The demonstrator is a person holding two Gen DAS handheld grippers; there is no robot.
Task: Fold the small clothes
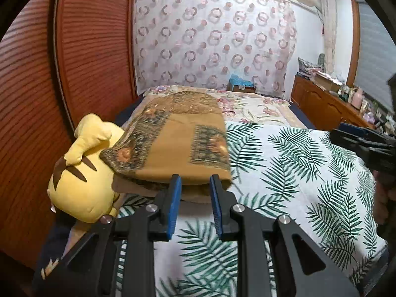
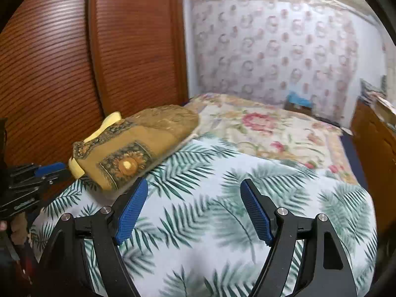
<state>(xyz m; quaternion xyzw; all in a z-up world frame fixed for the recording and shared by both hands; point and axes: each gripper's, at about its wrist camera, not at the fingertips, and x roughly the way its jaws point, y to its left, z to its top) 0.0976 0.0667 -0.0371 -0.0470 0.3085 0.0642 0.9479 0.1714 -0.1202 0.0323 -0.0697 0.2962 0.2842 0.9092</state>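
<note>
Folded mustard cloth (image 1: 178, 146) lies on the bed (image 1: 309, 173), partly draped over a yellow plush toy (image 1: 81, 185). Left tool (image 1: 195, 180) hovers at the cloth's near edge, fingers slightly parted, gripping nothing. Right tool (image 2: 194, 190) gapes wide beside the cloth.

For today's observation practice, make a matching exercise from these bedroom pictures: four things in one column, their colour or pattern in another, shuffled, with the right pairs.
Things:
1. plush toy
2. folded cloth
3. bed cover
4. gripper pads

Descriptions:
A. green palm leaves on white
B. blue
C. yellow with brown stripes
D. mustard brown with ornate borders

Pairs: 1-C, 2-D, 3-A, 4-B
</note>
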